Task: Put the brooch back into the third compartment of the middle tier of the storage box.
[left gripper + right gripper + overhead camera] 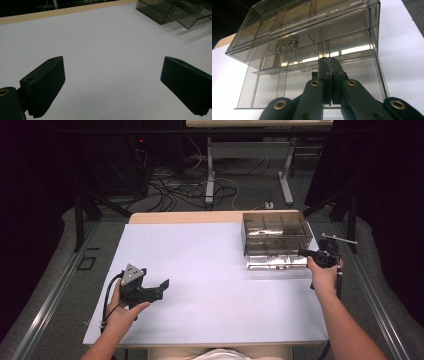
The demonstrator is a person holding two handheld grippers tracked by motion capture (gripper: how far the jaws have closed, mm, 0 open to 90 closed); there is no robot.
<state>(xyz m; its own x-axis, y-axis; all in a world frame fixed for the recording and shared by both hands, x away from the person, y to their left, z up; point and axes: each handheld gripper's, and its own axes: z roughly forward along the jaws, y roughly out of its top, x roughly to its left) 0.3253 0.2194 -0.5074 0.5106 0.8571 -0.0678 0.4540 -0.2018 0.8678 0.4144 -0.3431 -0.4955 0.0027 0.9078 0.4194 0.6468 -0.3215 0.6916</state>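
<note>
Right at the clear compartment box's (276, 239) near front edge, the right gripper (303, 252) is pinched shut, while the left gripper (165, 284) idles spread, well apart.

White table (210, 270) (cables (175, 190) behind)

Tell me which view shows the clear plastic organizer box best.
The right gripper view: the clear organizer box sits close up, showing its dividers, hinge and lid, with the shut right gripper at its front. The high view shows it whole but small; the left gripper view catches just a corner.
</note>
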